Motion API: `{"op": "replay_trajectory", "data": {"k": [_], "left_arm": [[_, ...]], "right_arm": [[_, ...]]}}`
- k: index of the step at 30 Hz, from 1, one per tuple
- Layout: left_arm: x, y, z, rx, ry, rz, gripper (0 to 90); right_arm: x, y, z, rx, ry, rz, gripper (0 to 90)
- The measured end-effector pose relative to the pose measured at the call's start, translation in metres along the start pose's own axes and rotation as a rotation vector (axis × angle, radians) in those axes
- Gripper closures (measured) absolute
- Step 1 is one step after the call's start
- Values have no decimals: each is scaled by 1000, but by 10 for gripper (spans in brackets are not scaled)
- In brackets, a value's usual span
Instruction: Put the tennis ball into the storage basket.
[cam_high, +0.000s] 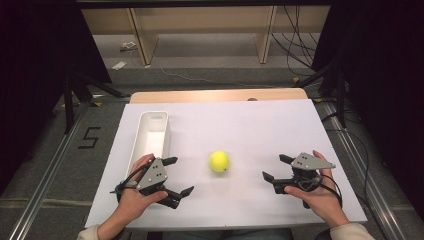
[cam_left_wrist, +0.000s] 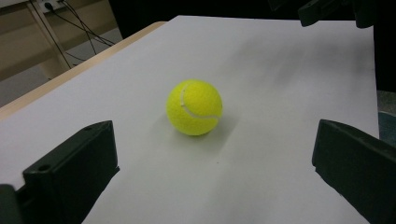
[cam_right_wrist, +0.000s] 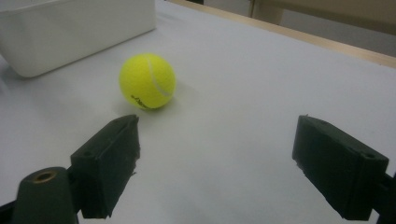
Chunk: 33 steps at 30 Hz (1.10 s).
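Grippers (cam_high: 177, 176) (cam_high: 276, 168) open over white table (cam_high: 260, 125), ball (cam_high: 219, 161) between

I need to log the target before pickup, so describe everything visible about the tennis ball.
The tennis ball is bright yellow-green and fuzzy like felt, with a curved white seam and small dark print low on one side. It looks whole and round. It rests alone on the white table sheet, roughly midway between the two grippers, right of the white bin. Nothing but the sheet touches it; it lies ahead of both grippers' open jaws.
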<state>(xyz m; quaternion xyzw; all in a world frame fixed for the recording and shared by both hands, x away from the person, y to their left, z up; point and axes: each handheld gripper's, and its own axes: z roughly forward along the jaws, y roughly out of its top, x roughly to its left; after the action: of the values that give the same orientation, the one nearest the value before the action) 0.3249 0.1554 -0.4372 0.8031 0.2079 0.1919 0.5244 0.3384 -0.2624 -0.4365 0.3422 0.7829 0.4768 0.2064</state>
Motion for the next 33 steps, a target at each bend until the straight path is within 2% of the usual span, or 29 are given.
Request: {"op": "replay_trajectory", "data": {"k": [16, 29, 33], "left_arm": [[-1, 1, 0, -3, -1, 11, 0], [-2, 2, 0, -4, -5, 16, 0], [-2, 2, -1, -6, -6, 16, 0]], "right_arm": [[2, 3, 10, 8, 8, 3, 160], [12, 12, 32, 26, 29, -38, 161], [15, 14, 37, 28, 31, -37, 161]]}}
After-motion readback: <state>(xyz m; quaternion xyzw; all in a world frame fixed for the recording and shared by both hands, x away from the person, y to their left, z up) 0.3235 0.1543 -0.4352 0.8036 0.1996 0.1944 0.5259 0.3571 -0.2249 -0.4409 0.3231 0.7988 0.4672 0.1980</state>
